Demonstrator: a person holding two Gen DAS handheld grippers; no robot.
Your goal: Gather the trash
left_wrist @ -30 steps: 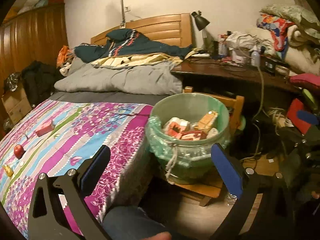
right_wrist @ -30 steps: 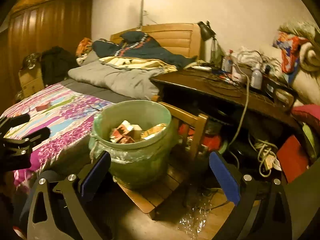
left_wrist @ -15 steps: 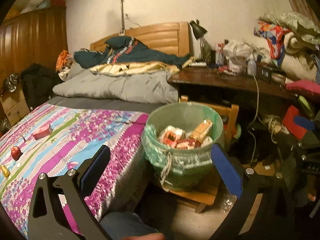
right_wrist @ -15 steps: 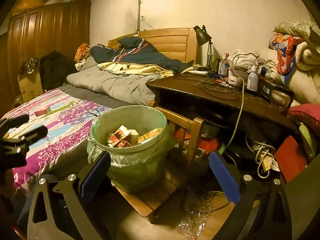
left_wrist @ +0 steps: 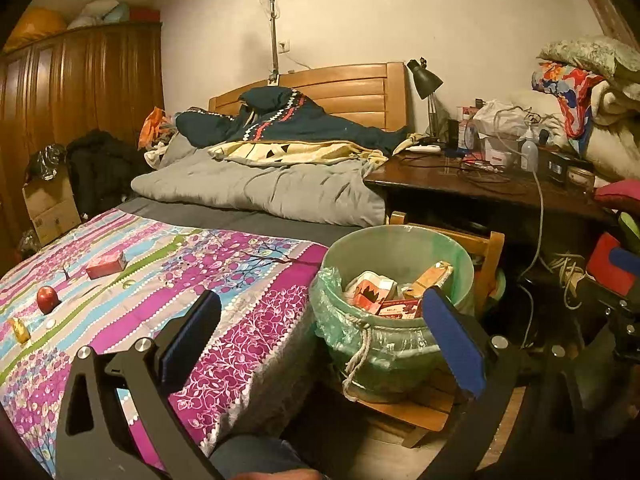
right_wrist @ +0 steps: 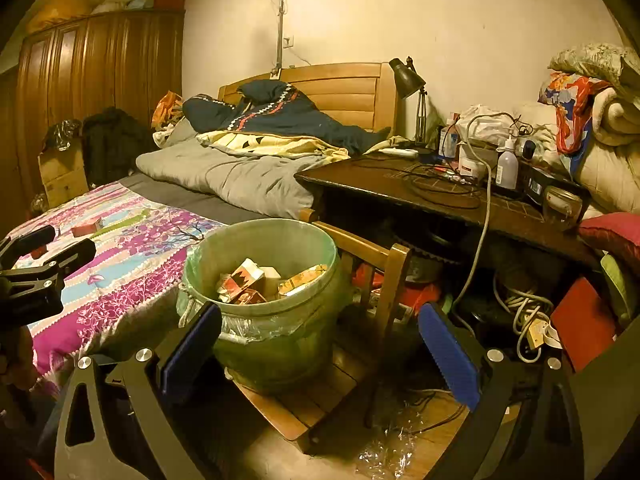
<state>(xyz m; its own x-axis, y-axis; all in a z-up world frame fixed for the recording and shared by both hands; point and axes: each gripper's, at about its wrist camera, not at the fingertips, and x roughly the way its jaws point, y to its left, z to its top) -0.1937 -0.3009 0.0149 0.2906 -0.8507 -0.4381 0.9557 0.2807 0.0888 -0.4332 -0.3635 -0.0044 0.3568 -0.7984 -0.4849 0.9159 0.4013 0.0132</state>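
A green bin lined with a plastic bag stands on a wooden chair beside the bed; it holds several crumpled cartons. It also shows in the right wrist view. On the patterned bedspread lie a red box, a red apple and a small yellow wrapper. My left gripper is open and empty, in front of the bed edge and bin. My right gripper is open and empty, low in front of the bin. The left gripper shows at the left edge of the right wrist view.
A dark desk with cables, bottles and a lamp stands right of the chair. Piled bedding lies at the bed's head. Clear plastic wrap lies on the floor. A wardrobe and cardboard box stand left.
Both grippers have pulled back and tilted up a little; the bin sits lower and smaller in both views. Both stay open and empty.
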